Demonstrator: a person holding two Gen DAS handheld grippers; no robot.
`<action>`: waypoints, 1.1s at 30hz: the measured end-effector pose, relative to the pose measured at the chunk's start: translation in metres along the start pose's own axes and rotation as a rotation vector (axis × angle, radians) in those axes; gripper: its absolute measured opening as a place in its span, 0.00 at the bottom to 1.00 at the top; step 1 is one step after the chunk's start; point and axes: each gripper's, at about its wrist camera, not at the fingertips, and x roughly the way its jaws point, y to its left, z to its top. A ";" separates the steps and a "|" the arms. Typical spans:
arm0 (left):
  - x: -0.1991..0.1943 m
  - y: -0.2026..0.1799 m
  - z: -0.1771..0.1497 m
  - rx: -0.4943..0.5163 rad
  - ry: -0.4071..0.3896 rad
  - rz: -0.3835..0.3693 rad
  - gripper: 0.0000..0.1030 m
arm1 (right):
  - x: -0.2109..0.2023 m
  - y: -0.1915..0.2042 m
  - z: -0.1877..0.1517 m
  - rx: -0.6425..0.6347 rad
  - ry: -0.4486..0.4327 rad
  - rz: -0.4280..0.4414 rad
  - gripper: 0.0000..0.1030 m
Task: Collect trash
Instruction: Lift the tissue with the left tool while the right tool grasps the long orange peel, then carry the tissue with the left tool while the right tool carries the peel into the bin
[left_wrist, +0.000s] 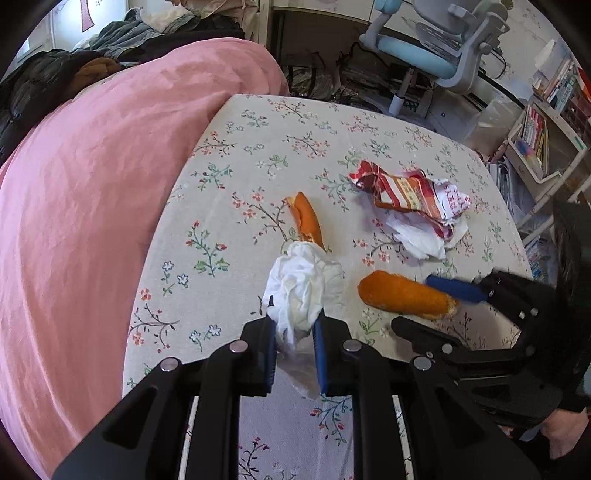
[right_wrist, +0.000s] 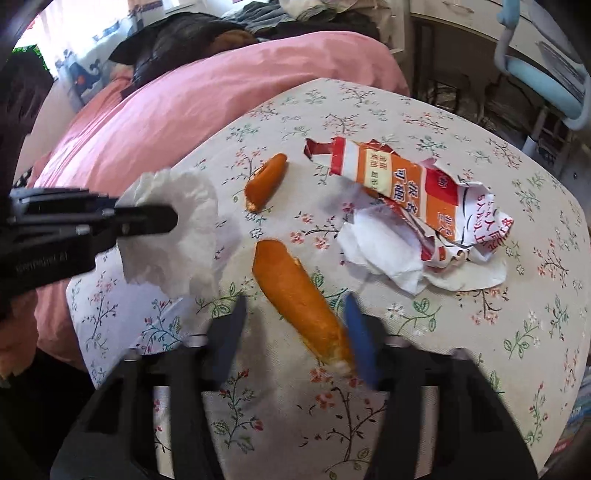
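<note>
My left gripper (left_wrist: 294, 325) is shut on a crumpled white tissue (left_wrist: 301, 291), seen from the side in the right wrist view (right_wrist: 177, 225). My right gripper (right_wrist: 295, 328) is open around the near end of a large orange peel (right_wrist: 299, 299), which also shows in the left wrist view (left_wrist: 402, 293). Its right blue pad touches the peel; the left pad stands apart. A smaller orange peel (right_wrist: 266, 181) (left_wrist: 306, 218) lies farther back. A torn red-orange wrapper (right_wrist: 406, 181) (left_wrist: 406, 192) lies on white paper (right_wrist: 384, 258) at the right.
The trash lies on a floral tablecloth (right_wrist: 480, 332) (left_wrist: 258, 155). A pink bed cover (left_wrist: 92, 184) (right_wrist: 203, 99) borders the table on the left. A blue office chair (left_wrist: 424, 55) and bookshelves (left_wrist: 546, 122) stand behind and to the right.
</note>
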 end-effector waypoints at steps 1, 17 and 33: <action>-0.001 0.000 0.000 -0.001 -0.003 -0.002 0.17 | 0.000 -0.001 -0.001 0.001 0.004 0.005 0.26; -0.017 -0.011 -0.004 0.051 -0.092 0.064 0.17 | -0.061 -0.013 -0.018 0.058 -0.061 0.049 0.17; -0.043 -0.018 -0.013 0.075 -0.230 0.108 0.17 | -0.075 0.072 -0.062 -0.092 0.039 0.230 0.16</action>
